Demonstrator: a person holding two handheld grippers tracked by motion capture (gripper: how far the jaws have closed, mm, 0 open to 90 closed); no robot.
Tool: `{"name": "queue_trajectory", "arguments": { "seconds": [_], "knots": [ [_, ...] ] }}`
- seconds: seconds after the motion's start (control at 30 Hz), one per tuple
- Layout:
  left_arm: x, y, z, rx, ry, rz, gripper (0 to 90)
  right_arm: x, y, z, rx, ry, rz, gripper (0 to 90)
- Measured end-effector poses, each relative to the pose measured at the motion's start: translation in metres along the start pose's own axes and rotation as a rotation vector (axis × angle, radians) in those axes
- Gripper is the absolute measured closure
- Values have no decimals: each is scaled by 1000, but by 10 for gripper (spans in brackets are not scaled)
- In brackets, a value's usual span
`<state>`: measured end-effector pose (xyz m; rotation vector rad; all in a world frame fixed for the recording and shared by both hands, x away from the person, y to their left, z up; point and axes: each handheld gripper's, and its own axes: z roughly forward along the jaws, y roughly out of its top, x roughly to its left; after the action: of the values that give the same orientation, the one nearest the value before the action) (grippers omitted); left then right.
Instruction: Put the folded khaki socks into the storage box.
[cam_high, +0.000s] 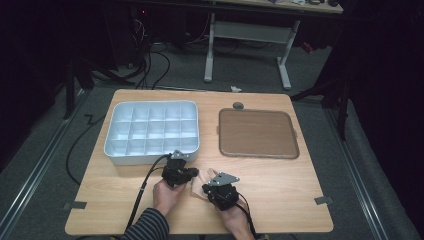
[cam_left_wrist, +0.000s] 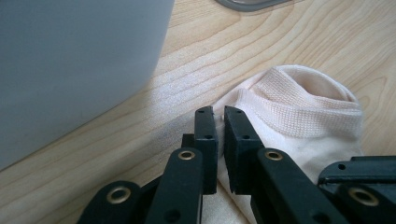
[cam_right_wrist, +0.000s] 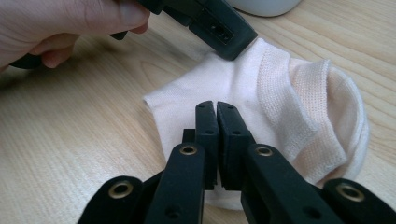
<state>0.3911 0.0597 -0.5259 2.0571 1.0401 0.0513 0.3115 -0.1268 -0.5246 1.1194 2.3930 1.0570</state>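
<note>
pale peach sock (cam_right_wrist: 243, 88), black hand-held grippers

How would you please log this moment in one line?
left gripper: shut on sock | right gripper: shut on sock | sock flat on table

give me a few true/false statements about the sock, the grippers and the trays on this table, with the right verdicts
1. Both grippers are closed on the pale peach ankle sock. True: the left gripper and the right gripper each pinch its fabric.
2. The sock lies inside the white plastic compartment tray. False: it lies on the light wooden table, in front of that tray.
3. The brown flat square tray sits to the right of the white tray in the high view. True.
4. The sock's ribbed cuff is rolled shut. False: the cuff gapes open.
5. The white tray's compartments hold socks. False: they look empty.
</note>
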Motion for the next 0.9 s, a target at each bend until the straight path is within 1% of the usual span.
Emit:
{"name": "queue_trajectory", "arguments": {
  "seconds": [0.03, 0.07, 0.1, 0.13, 0.17, 0.23, 0.3, 0.37, 0.43, 0.53, 0.63, 0.73, 0.9],
  "knots": [
    [0, 0, -1, 0, -2, 1, 847, -1, 0, -1, 0, 21, 9, 798],
    [0, 0, -1, -2, -3, 0, 848, -2, 1, -1, -2, 41, 23, 766],
    [0, 0, -2, -2, -4, 1, 848, -2, 2, -3, -2, 44, 28, 756],
    [0, 0, -2, -2, -5, 2, 849, -2, 3, -5, -17, 40, 28, 757],
    [0, 1, -3, -2, -6, 5, 849, -3, 4, -6, -33, 37, 30, 760],
    [-1, 0, -5, -7, -4, 8, 849, -7, 7, -10, -63, 23, 52, 798],
    [-1, 1, -7, -10, -4, 18, 849, -13, 10, -10, -70, 2, 69, 841],
    [-2, 1, -9, -19, -9, 14, 850, -17, 14, -10, -71, -11, 87, 865],
    [-2, 1, -10, -25, -12, 14, 850, -21, 17, -7, -67, -25, 91, 877],
    [-1, 2, -11, -26, -18, 11, 850, -23, 20, -3, -64, -31, 97, 879],
    [-2, 2, -12, -29, -23, 10, 850, -23, 22, 2, -58, -32, 105, 880],
    [-3, 2, -15, -39, -28, 11, 850, -23, 24, 8, -43, -44, 96, 883],
    [-3, 3, -19, -51, -41, 4, 850, -25, 24, 12, -31, -59, 103, 884]
  ]
}}
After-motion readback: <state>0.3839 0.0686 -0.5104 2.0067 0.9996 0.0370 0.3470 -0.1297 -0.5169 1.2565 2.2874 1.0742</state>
